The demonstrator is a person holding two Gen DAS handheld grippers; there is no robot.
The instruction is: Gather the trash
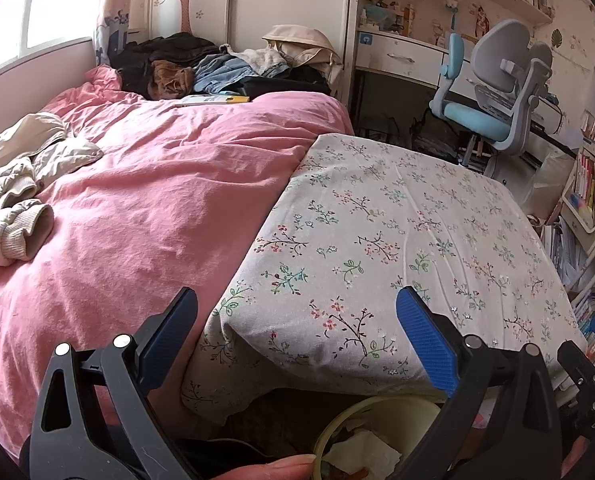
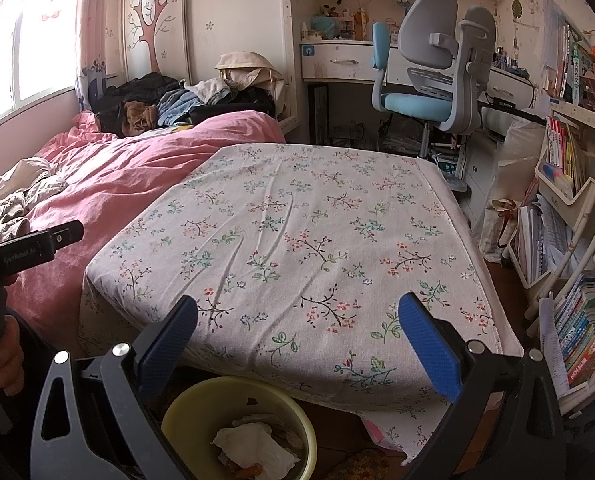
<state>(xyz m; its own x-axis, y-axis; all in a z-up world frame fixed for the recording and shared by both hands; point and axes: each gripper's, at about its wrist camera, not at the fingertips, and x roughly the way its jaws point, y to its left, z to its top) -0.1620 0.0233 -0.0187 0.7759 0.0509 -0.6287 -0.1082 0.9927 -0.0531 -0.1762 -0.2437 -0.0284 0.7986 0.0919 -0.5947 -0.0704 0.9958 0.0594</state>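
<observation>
Both grippers, left (image 1: 297, 344) and right (image 2: 297, 352), hang with jaws wide apart, empty. Just below them the bin (image 2: 185, 408) holds tissue (image 2: 257, 446). No trash shows on the floral sheet (image 2: 297, 220) ahead, so a grab risks snagging cloth. The left gripper's handle reads "GenRobot AI", I think.

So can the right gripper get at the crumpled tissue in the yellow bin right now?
Probably yes. The right gripper is open and empty, the yellow bin sits just below it with no lid, and the crumpled tissue lies exposed on top. It only needs to tilt downward.
</observation>
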